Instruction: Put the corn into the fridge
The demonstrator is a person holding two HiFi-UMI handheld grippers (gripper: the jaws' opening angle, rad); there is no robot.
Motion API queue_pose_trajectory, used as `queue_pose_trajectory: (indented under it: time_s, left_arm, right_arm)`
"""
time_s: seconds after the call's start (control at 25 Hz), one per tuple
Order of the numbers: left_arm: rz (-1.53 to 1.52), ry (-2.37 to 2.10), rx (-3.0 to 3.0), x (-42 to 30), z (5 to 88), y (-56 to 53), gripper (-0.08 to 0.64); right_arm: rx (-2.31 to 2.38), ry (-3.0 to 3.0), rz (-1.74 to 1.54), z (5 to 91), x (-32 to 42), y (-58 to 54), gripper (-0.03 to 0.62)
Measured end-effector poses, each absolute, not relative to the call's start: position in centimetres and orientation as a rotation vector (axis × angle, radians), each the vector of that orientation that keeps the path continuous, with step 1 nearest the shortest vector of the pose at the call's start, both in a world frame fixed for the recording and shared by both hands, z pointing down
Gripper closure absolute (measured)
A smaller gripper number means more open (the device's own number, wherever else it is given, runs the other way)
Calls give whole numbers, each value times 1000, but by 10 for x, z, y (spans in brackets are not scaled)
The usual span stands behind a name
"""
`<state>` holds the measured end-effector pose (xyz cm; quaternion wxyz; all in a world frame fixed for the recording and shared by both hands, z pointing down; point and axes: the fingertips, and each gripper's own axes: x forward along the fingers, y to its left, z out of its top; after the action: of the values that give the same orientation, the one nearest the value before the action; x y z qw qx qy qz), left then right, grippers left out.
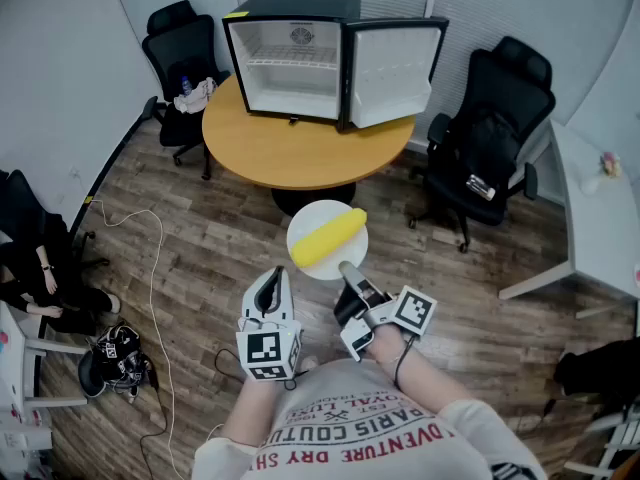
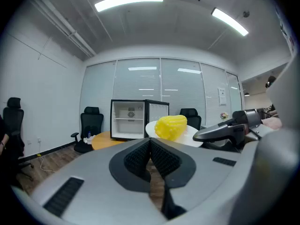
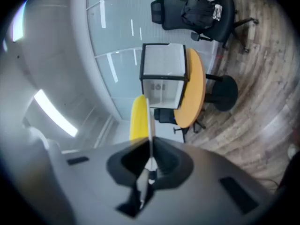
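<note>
A yellow corn cob (image 1: 328, 238) lies on a small white plate (image 1: 308, 224), held in the air over the wooden floor. My right gripper (image 1: 346, 266) is shut on the plate's near rim. In the right gripper view the plate (image 3: 149, 121) shows edge-on between the pads, with the corn (image 3: 138, 118) to its left. My left gripper (image 1: 273, 274) hovers beside the plate, shut and empty; its view shows the corn (image 2: 171, 125) just ahead. The black mini fridge (image 1: 300, 53) stands on the round wooden table (image 1: 290, 148), its door (image 1: 392, 73) swung wide open and its shelves bare.
Black office chairs stand at the back left (image 1: 180, 43) and to the right of the table (image 1: 490, 138). A white desk (image 1: 595, 228) runs along the right. A seated person (image 1: 40, 268) is at the left edge, with a cable (image 1: 152, 298) trailing across the floor.
</note>
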<state>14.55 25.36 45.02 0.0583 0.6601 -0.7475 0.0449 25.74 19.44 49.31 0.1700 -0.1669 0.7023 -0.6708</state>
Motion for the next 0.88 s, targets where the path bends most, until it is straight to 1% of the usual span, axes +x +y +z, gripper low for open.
queue_pose_trajectory:
  time_s: [0.48, 0.88]
  left_arm:
    - [133, -2261, 2006, 142, 455, 252, 528]
    - [121, -2215, 2048, 93, 461, 261, 528]
  right_arm:
    - [-500, 2040, -1901, 501, 253, 193, 555]
    - [-564, 1979, -1917, 509, 210, 201, 555]
